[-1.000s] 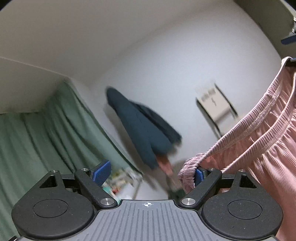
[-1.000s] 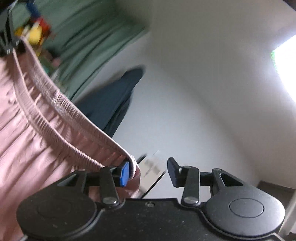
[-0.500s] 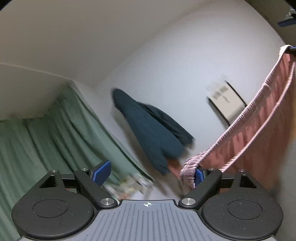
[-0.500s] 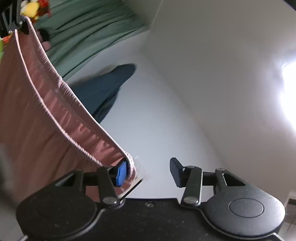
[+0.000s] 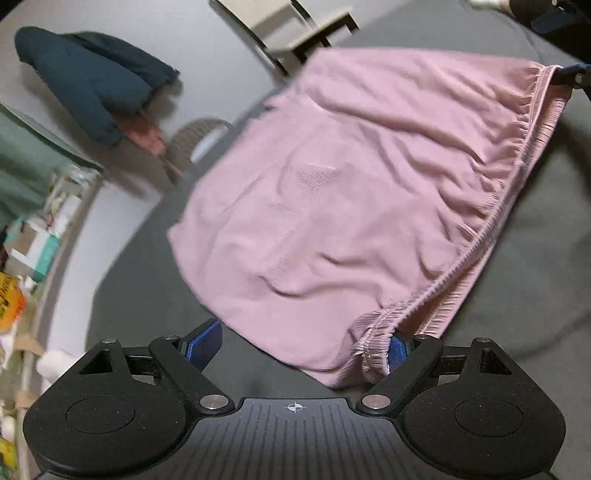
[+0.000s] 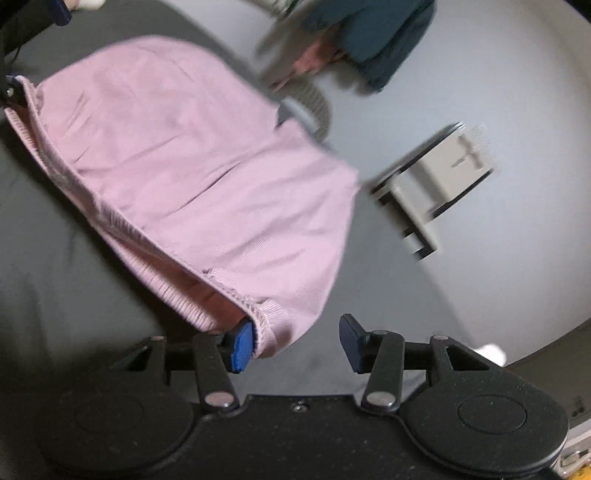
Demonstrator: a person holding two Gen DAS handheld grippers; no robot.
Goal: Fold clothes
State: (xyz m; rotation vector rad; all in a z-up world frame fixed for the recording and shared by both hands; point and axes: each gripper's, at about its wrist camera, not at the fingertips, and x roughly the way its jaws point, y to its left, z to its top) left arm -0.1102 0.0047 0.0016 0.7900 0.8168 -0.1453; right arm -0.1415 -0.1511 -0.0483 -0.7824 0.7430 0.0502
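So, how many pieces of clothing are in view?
2. A pink garment is spread over the dark bed; a navy garment hangs on the wall. A reddish cloth under the navy one may be a third.

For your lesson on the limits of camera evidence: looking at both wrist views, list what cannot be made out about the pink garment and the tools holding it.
- Pink garment: underside hidden by its own cloth, both views.
- Left tool: in its own view the waistband drapes over its right finger, hiding any contact.
- Right tool: its own view, cloth covers the left finger's inner face.
- Dark jacket: blurred, cut off by the right view's edge.
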